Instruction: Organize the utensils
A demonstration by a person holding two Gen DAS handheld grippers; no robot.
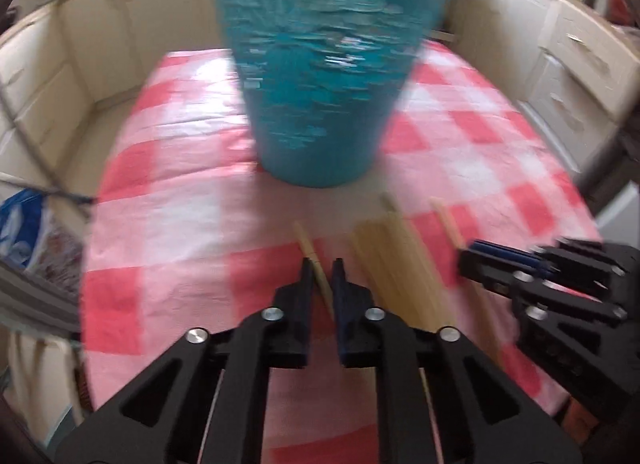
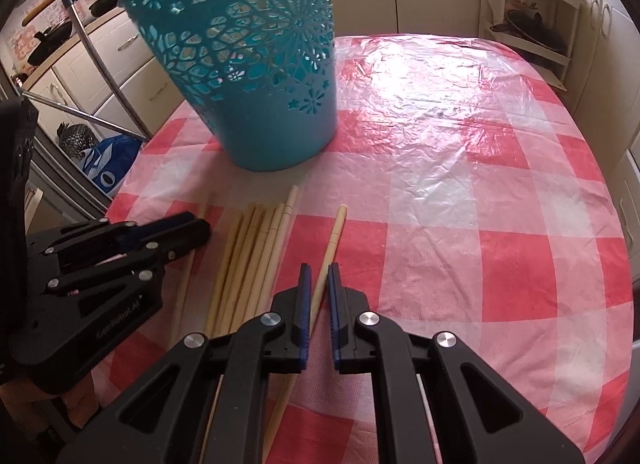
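Tilting steeply down, left gripper [image 1: 323,264] and right gripper [image 2: 318,268] jaws each clamped on chopstick [image 2: 330,242]

- Left claw [image 1: 322,264] tilts steeply down toward the surface [image 2: 460,191] — jaws closed on one chopstick [image 1: 310,250].
- Right claw [image 2: 318,268] tilts down likewise, just beside it — clamped on another chopstick [image 2: 334,232].

A teal basket [image 2: 256,63] is seen, pierced with a cut-out pattern of flowers and stars. The tablecloth [image 2: 460,203] is checked in red, pink and white. The chopsticks [image 2: 248,260] are pale cream. Both grippers, left [image 1: 322,264] and right [image 2: 318,268], are black, their fingers [image 2: 305,284] lined with dark blue.
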